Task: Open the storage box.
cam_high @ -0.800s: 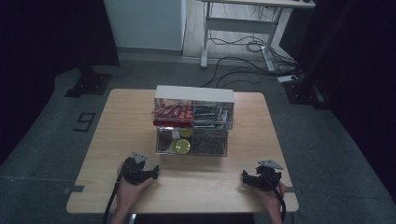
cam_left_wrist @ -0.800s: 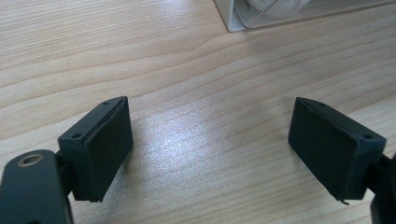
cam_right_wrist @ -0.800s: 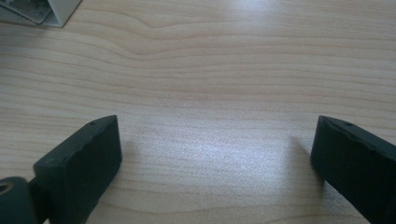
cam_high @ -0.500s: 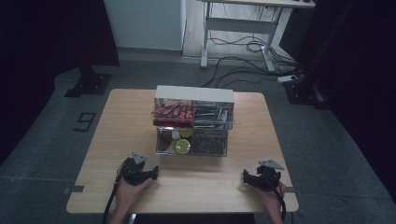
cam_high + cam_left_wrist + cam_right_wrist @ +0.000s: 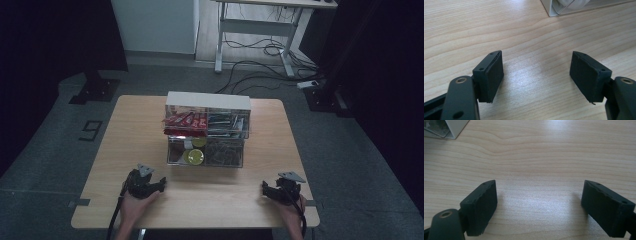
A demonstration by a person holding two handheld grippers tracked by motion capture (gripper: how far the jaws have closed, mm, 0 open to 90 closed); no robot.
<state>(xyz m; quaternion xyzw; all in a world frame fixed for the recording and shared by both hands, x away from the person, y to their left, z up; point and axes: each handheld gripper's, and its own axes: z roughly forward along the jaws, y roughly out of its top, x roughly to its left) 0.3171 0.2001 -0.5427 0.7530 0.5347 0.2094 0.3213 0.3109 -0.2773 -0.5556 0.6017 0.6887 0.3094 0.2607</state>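
Nothing in the work appears to have begun. In the high view the left claw (image 5: 161,185) rests low and left of centre on the wooden counter (image 5: 125,140), held by a hand coming in from the bottom edge, and the right claw (image 5: 265,189) sits low and right, likewise in the person's hand. Both stand wide apart with nothing between the jaws: the left gripper view shows bare wood grain between the two black pads (image 5: 492,72), and the right gripper view shows the same between its pads (image 5: 482,202). The clear drawer organiser (image 5: 207,130) stands at the middle of the frame, well apart from both claws, its white top toward the far edge. Its upper left compartment holds red packets (image 5: 184,121), the upper right a jumble of dark and silvery items too small to tell, the lower left a yellow-green round thing (image 5: 195,156), and the lower right a mass of what may be clips. Whether any drawer is pulled out cannot be told for certain from here. A corner of the organiser peeps into the upper right of the left gripper view (image 5: 554,10) and the upper left of the right gripper view (image 5: 454,127). By my judgement everything remains: reaching forward to the organiser, taking hold of a drawer or its contents, and whatever sorting follows.
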